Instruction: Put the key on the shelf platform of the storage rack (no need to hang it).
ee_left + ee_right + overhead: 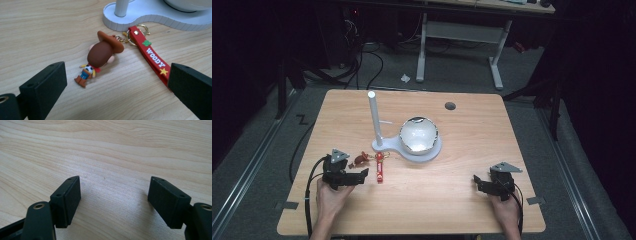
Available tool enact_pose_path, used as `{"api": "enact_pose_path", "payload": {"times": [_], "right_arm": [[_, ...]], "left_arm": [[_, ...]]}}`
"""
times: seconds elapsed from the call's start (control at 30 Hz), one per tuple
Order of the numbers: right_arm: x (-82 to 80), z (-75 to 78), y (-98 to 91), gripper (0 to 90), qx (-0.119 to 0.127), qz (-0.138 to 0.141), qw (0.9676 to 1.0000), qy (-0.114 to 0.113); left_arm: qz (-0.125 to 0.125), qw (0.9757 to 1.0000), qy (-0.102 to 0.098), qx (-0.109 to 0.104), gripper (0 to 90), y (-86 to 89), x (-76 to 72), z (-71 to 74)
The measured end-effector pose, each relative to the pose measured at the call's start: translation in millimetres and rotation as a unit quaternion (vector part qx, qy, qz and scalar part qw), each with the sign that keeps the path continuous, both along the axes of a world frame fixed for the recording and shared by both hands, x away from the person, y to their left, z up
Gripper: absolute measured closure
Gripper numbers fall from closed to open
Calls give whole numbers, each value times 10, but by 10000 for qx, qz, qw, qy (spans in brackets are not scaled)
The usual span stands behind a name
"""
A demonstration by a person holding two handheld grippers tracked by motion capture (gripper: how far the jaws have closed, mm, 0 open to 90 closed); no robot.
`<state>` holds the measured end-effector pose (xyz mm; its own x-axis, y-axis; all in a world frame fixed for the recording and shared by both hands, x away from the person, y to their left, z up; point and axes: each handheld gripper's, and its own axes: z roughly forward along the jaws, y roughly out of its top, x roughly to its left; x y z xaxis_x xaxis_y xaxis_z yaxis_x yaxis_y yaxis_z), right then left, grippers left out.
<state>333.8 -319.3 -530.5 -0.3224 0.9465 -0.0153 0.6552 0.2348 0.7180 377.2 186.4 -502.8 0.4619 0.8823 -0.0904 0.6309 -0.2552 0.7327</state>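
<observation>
- Left gripper [117,82]: jaws spread wide, grasping nothing.
- Small brown-hatted cowboy figure keychain with red strap [100,53]: lies flat on the wooden table [37,30], just ahead of the jaws, near the white stand base [150,18].
- Right gripper [113,195]: released, empty.

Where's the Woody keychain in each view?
High view: keychain left of centre, just ahead of the left tool, by the white stand's base.
Left gripper view: centre, figure and red strap lying between the open jaws.
Right gripper view: bare wood between open jaws.
Shared landmark: white stand base.
</observation>
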Motion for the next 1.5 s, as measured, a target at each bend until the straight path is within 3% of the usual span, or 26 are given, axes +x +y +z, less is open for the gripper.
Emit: {"api": "enact_pose_path", "payload": {"times": [0.3,0.43,0.67,0.83,1.07,1.23,1.5], "right_arm": [[0,0,0,268,1,-1,10000,1],[0,0,0,267,1,0,10000,0],[0,0,0,268,1,-1,10000,0],[0,0,1,267,2,-2,10000,1],[0,0,0,268,2,-2,10000,0],[0,0,0,268,1,-2,10000,1],[0,0,0,268,2,-1,10000,0]], "left_arm": [[-91,9999,81,69,21,-93,144,15],[-40,9998,150,143,51,-97,219,-59],[10,9987,99,493,154,-126,271,-141],[101,9984,95,551,194,-116,316,-190],[12,9979,67,642,301,-138,333,-233],[-54,9981,9,620,447,-157,330,-237],[-110,9981,37,603,461,-141,328,-234]]}}
